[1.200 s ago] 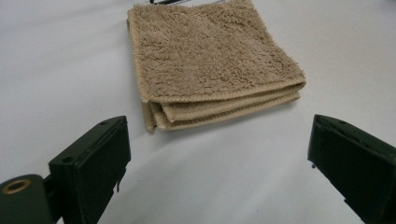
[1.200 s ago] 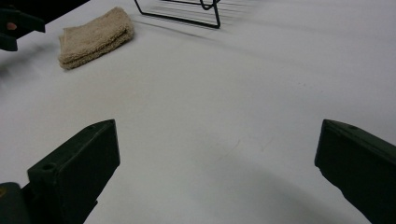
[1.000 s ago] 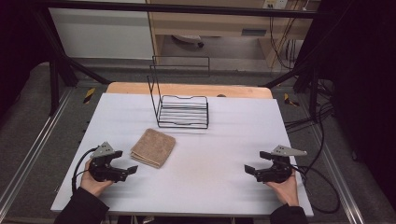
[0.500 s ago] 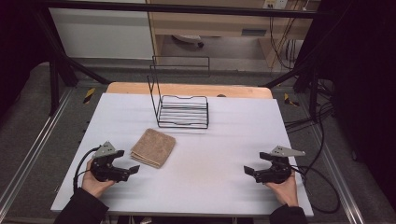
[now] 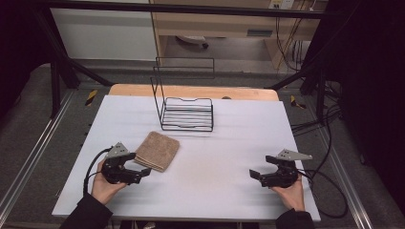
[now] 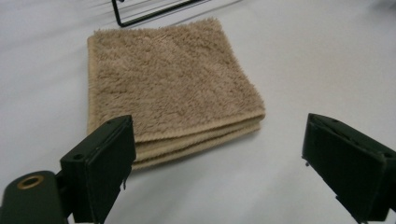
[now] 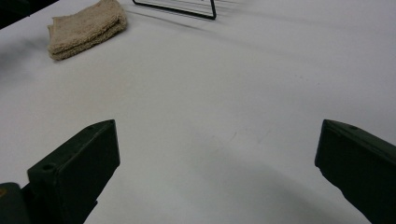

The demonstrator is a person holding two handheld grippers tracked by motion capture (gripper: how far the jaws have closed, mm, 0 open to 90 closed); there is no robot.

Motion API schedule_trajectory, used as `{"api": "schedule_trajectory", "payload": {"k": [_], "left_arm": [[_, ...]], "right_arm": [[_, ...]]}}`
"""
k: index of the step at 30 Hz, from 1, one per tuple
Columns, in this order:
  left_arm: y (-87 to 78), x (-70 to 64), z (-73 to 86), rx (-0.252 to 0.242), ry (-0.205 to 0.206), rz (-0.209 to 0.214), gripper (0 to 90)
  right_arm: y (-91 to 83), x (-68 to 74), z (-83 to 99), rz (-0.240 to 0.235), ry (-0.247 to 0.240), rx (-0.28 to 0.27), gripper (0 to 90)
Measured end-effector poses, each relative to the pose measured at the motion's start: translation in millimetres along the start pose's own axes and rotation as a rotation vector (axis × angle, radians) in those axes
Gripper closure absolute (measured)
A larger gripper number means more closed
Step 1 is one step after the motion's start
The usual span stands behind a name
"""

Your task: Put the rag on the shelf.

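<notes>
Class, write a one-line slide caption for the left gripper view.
Open left tool faces a folded tan towel on the white table, wire rack behind.

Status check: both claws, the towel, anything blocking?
Left claw open, at folded towel's near edge, not touching. Right claw open over bare table. Wire rack behind towel; nothing blocking.

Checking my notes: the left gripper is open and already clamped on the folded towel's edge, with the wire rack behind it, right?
Not clamped. The left gripper is open, but the left gripper view shows its jaws apart just short of the towel, gripping nothing. The rack does stand behind the towel.
</notes>
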State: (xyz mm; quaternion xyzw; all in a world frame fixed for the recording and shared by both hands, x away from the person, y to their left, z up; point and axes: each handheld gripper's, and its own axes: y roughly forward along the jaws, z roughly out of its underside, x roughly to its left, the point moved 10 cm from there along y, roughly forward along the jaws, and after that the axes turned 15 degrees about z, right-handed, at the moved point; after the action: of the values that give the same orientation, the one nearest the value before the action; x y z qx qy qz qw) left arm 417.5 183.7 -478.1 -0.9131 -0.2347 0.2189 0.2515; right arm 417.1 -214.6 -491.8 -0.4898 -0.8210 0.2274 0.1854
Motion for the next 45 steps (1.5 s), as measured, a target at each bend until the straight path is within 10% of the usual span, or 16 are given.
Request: {"api": "schedule_trajectory", "payload": {"k": [20, 45], "left_arm": [[54.3, -17.5, -0.9, 0.123, 0.032, -0.011, 46.4], [64.3, -6.1, 4.3, 0.171, 0.024, -0.096, 80.9]], "right_arm": [[0.8, 0.1, 1.5, 0.000, -0.010, 0.010, 0.8], [1.7, 0.1, 1.8, 0.001, -0.012, 0.011, 0.9]]}}
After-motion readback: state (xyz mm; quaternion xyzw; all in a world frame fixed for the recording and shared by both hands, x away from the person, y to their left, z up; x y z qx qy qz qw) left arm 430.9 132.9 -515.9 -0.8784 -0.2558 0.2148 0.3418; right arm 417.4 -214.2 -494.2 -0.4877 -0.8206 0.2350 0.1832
